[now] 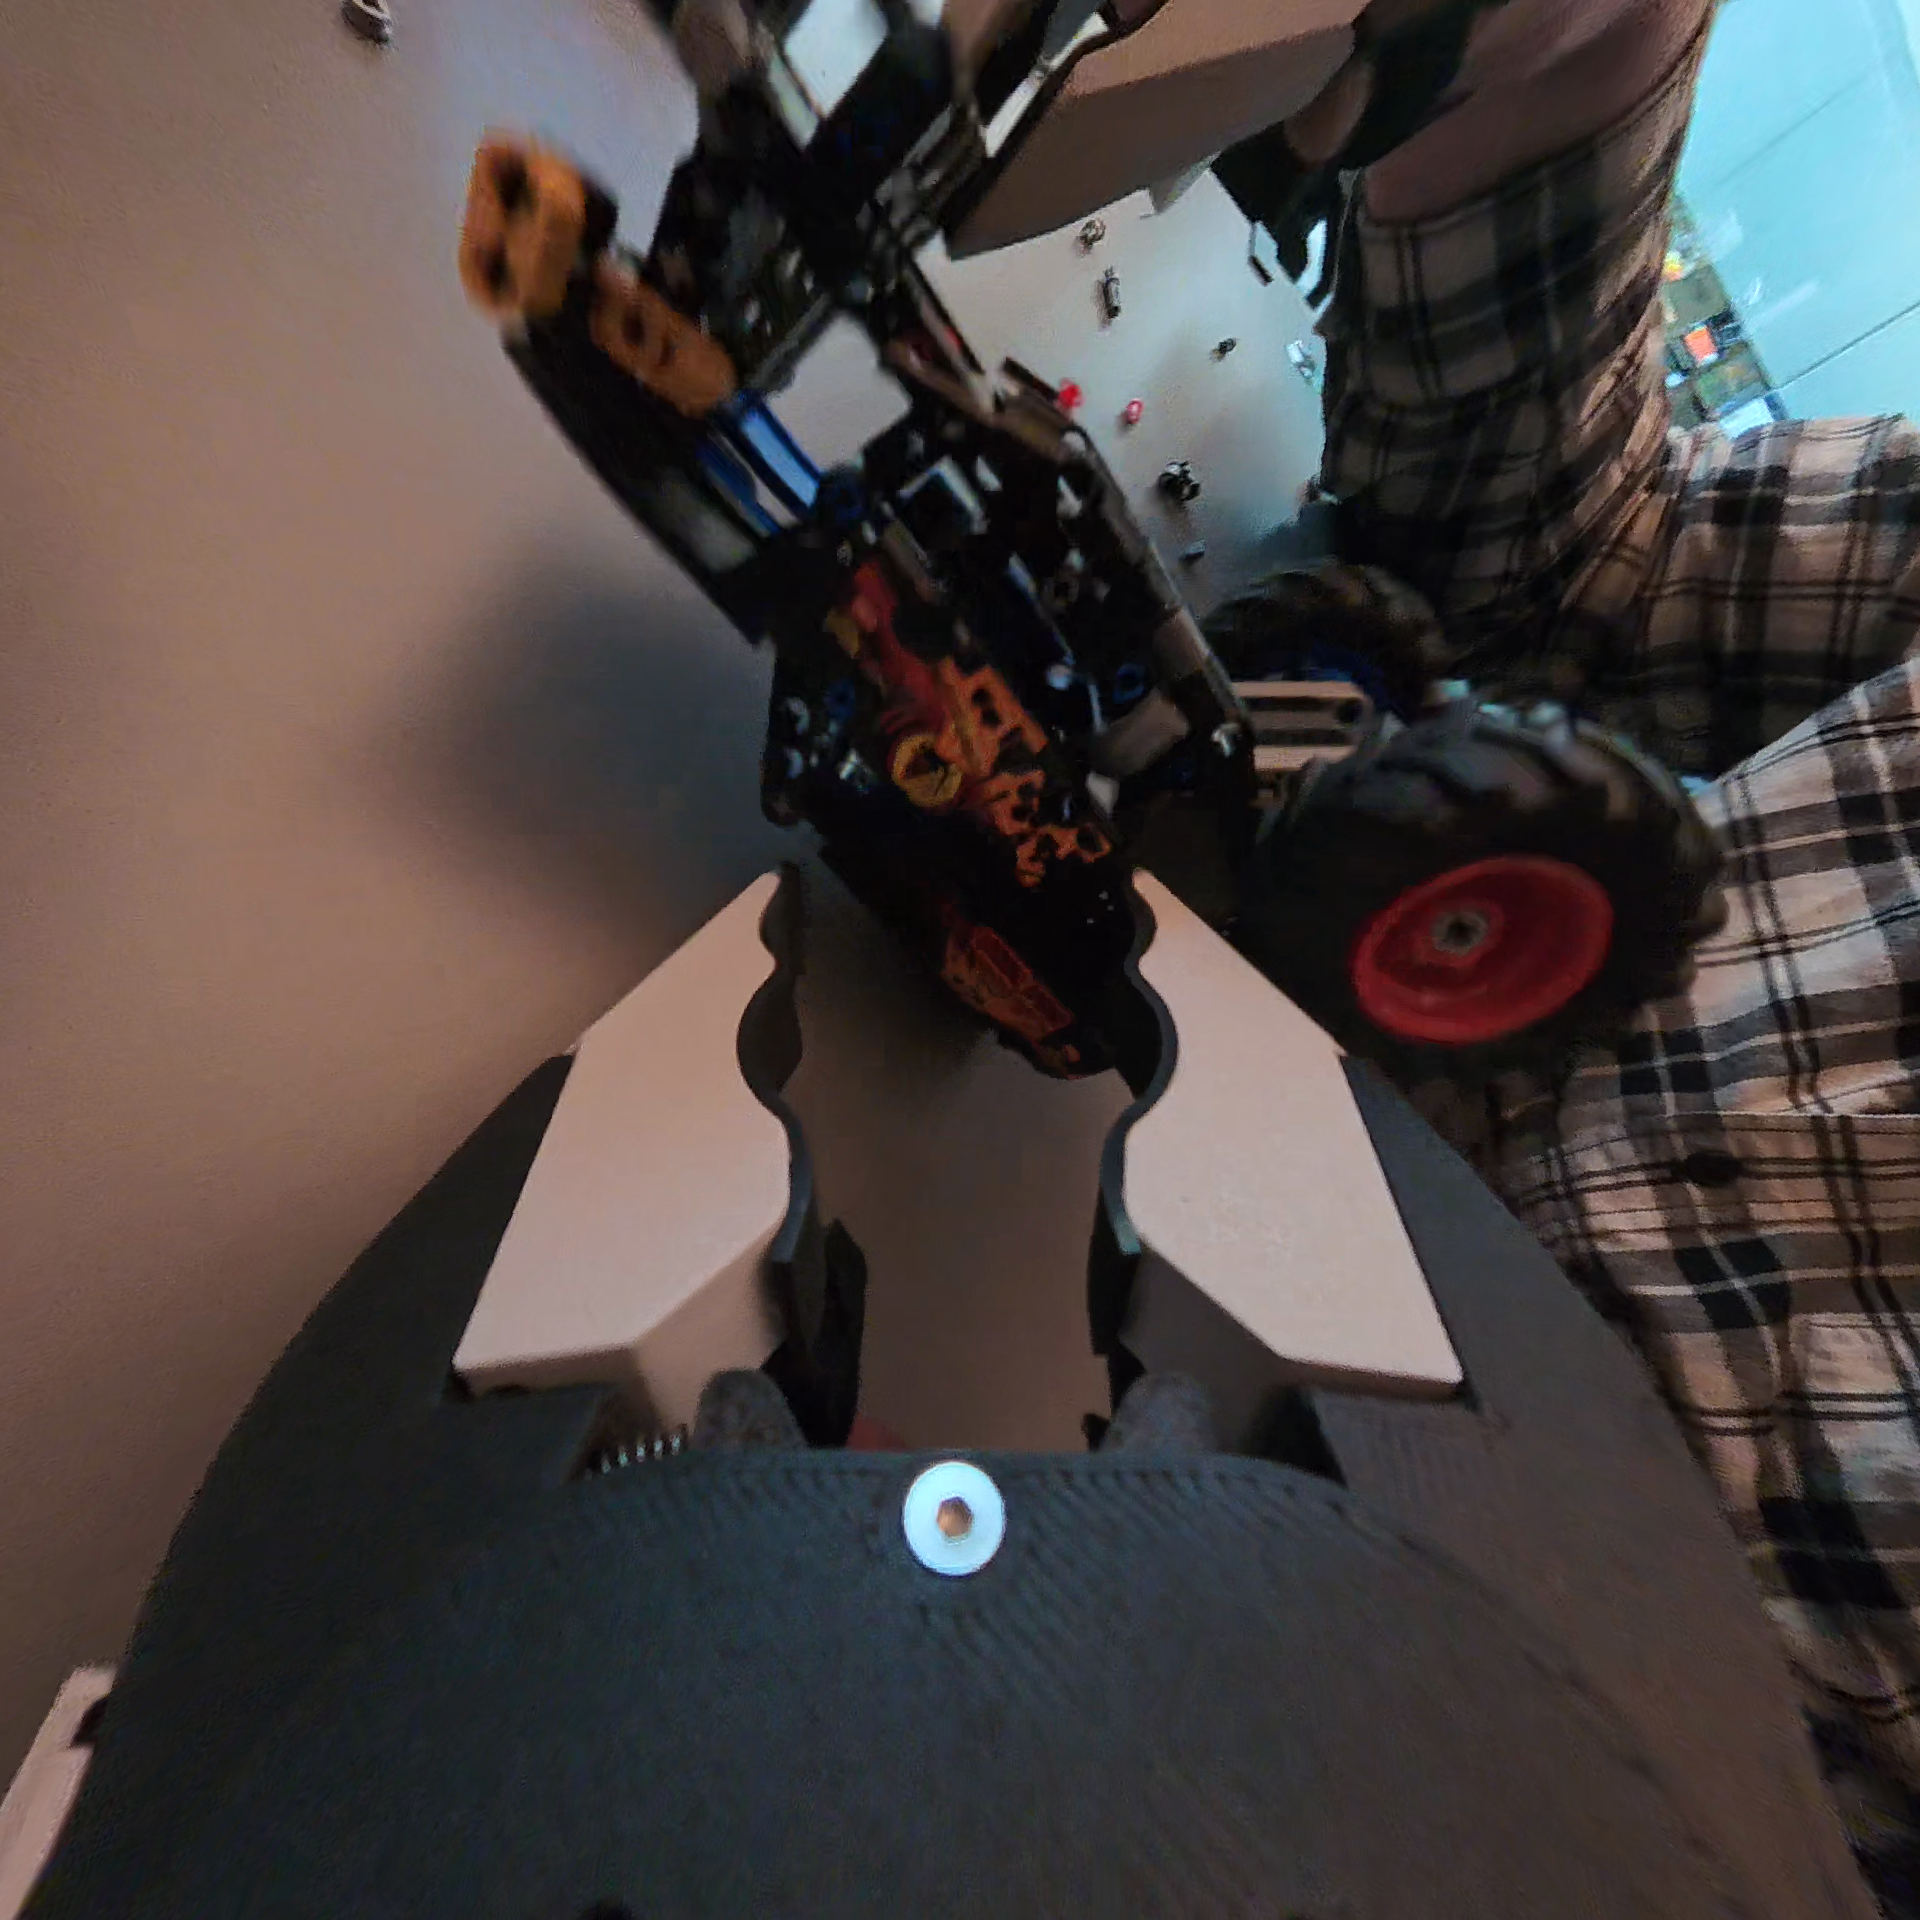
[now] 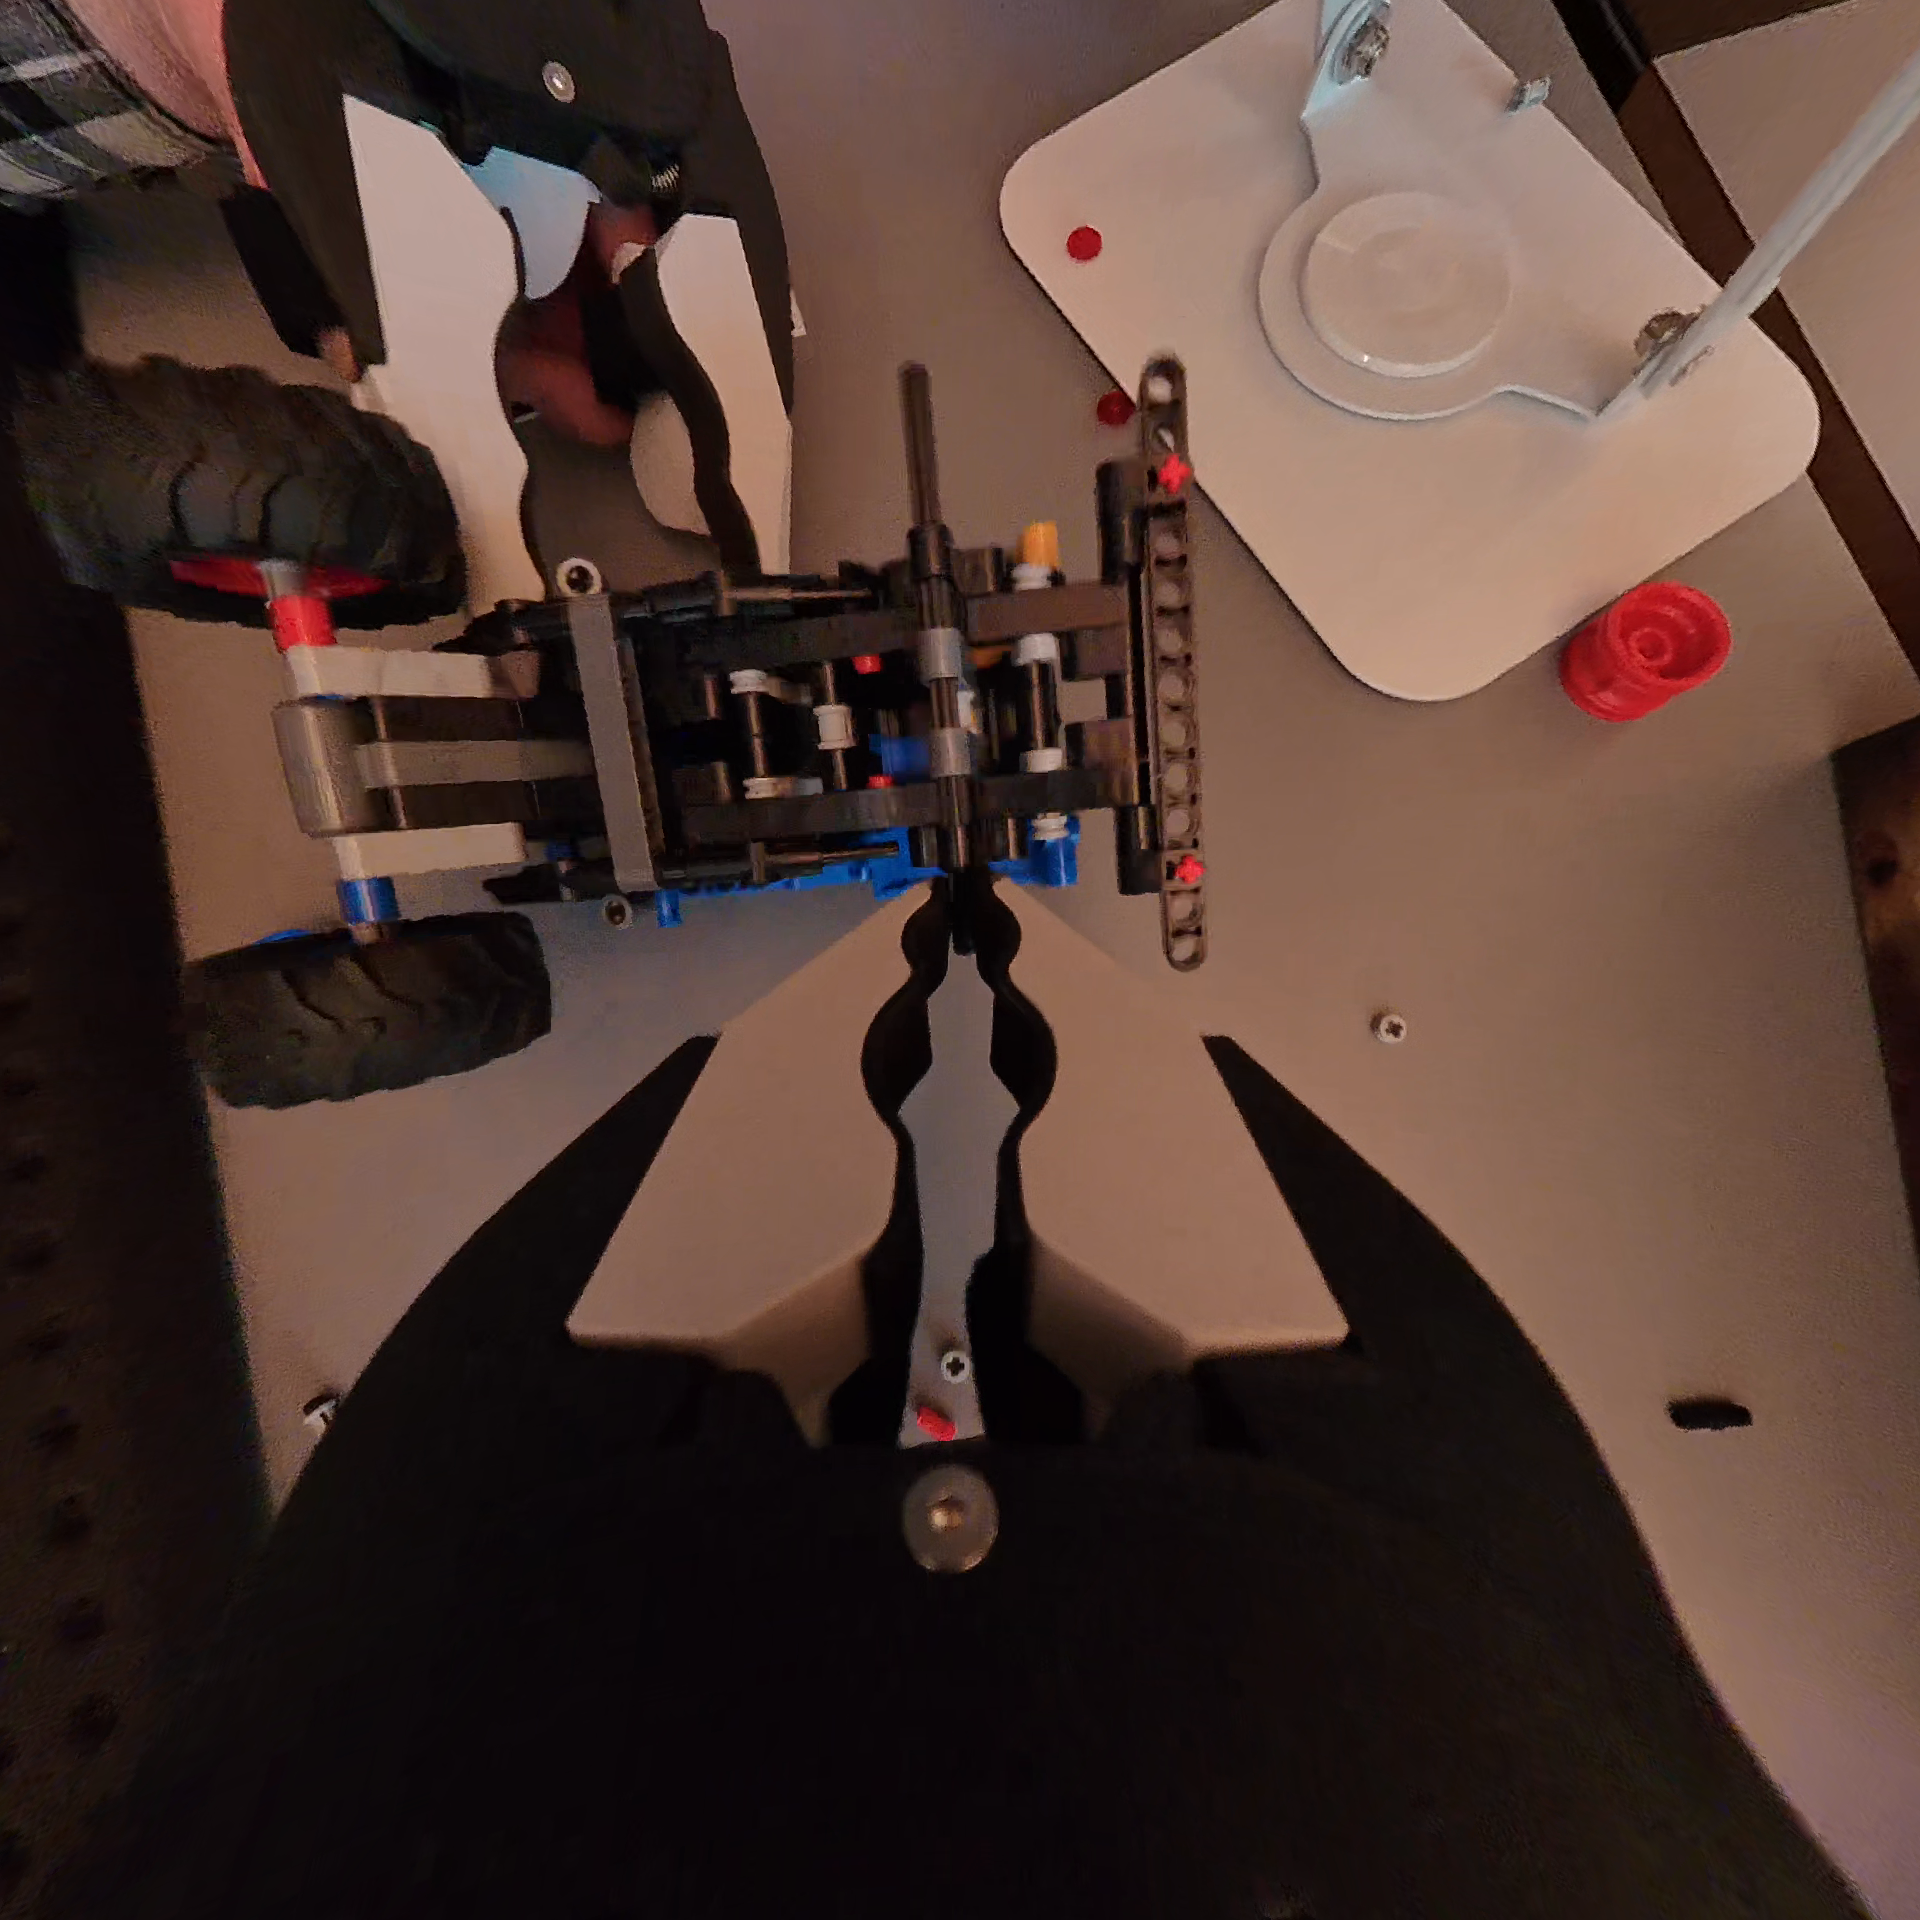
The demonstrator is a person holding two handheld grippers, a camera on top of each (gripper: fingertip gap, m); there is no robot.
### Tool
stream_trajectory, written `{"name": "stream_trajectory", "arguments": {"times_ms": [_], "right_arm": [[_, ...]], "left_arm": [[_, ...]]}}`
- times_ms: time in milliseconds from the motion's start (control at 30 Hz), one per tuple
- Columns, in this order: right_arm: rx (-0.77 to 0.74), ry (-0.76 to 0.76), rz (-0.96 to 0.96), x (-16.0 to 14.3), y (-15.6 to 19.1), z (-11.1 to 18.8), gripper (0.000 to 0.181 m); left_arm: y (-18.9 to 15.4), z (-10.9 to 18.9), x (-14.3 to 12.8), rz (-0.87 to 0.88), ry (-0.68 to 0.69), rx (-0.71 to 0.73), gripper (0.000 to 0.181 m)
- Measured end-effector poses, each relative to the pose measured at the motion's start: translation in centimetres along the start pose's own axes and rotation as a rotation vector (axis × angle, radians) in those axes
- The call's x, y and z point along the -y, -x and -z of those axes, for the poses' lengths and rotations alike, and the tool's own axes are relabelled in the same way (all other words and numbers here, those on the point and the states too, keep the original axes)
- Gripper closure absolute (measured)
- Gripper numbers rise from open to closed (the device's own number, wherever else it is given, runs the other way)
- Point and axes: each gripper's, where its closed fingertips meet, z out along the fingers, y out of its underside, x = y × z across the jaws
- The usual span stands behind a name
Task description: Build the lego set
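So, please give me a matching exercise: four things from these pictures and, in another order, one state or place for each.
Things:
1. right gripper
2. left gripper
3. loose red wheel hub
4. white stand base

States:
A. lies on the table, no tyre
B. shut on the black axle
C. holds the black model's end
D. carries a metal arm

Pairs: 1-B, 2-C, 3-A, 4-D
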Motion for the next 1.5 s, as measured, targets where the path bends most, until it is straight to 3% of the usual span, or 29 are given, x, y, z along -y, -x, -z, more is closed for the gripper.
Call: {"name": "stream_trajectory", "arguments": {"times_ms": [100,300,533,867,1033,1200,1433,1500], "right_arm": [[-0.008,0.033,0.025,0.2,-0.2,-0.8,0.180],[0.056,0.043,0.031,0.8,0.3,-2.5,0.180],[0.086,0.052,0.058,1.9,1.0,-3.8,0.180],[0.076,0.029,0.097,4.0,1.1,-5.2,0.179],[0.096,-0.004,0.094,4.3,1.5,-5.4,0.179],[0.098,-0.015,0.104,4.5,1.8,-5.7,0.179],[0.090,-0.030,0.107,4.8,2.0,-6.3,0.179],[0.090,-0.032,0.107,4.7,1.9,-6.3,0.179]], "left_arm": [[1.2,0.4,-0.2,-0.032,-0.006,0.080,0.109],[1.8,2.1,-1.2,-0.079,0.058,0.166,0.102],[2.2,5.3,-3.7,-0.094,0.149,0.148,0.095],[1.7,4.0,-1.8,-0.230,0.086,0.173,0.095],[2.3,4.2,-2.1,-0.298,0.137,0.258,0.078],[2.2,5.6,-1.6,-0.395,0.204,0.400,0.076],[1.6,6.4,-1.0,-0.516,0.243,0.511,0.076],[1.1,6.2,-1.0,-0.527,0.208,0.451,0.087]]}}
